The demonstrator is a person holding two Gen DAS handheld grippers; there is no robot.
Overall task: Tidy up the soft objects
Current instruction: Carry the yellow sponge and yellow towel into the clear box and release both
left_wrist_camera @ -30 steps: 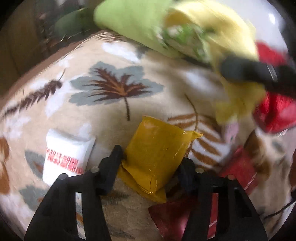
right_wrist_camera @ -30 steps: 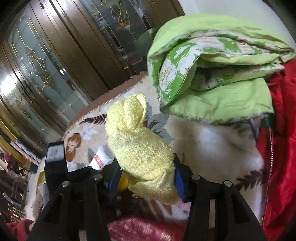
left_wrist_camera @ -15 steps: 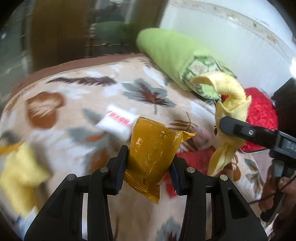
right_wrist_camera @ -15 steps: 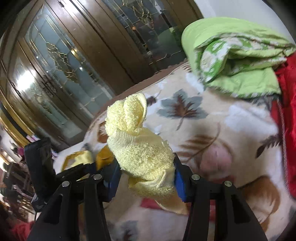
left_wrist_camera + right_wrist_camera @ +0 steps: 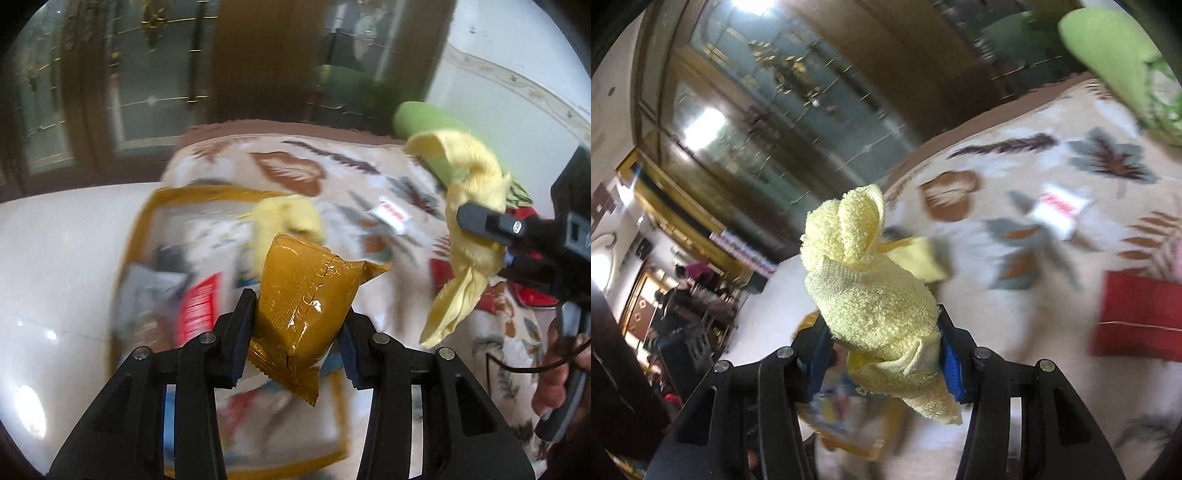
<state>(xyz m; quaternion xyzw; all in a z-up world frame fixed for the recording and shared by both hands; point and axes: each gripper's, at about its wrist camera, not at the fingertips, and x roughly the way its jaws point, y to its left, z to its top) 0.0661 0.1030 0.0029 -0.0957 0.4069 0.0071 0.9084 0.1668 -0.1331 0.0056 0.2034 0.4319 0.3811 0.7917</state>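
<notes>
My left gripper [image 5: 299, 325] is shut on a mustard-yellow plastic packet [image 5: 306, 295], which hangs upright between the pads above a gold-rimmed bin [image 5: 173, 192]. The bin holds blurred packets and a pale yellow cloth [image 5: 288, 218]. My right gripper [image 5: 882, 343] is shut on a bunched yellow towel [image 5: 871, 288]. In the left wrist view that towel [image 5: 472, 184] and the right gripper [image 5: 491, 236] hang in the air to the right, over the leaf-patterned blanket [image 5: 295, 166]. A white packet with red print [image 5: 391, 218] lies on the blanket.
A folded green quilt [image 5: 424, 122] lies at the far end of the bed, with red fabric [image 5: 1137, 317] at its right. White floor [image 5: 55, 258] runs left of the bin, before a wood-and-glass cabinet [image 5: 147, 74]. A person's hand [image 5: 554, 391] grips the right handle.
Both grippers swung left from the middle of the bed toward its edge. The mustard packet came up off the blanket and now hangs over the bin. The towel stays gripped.
</notes>
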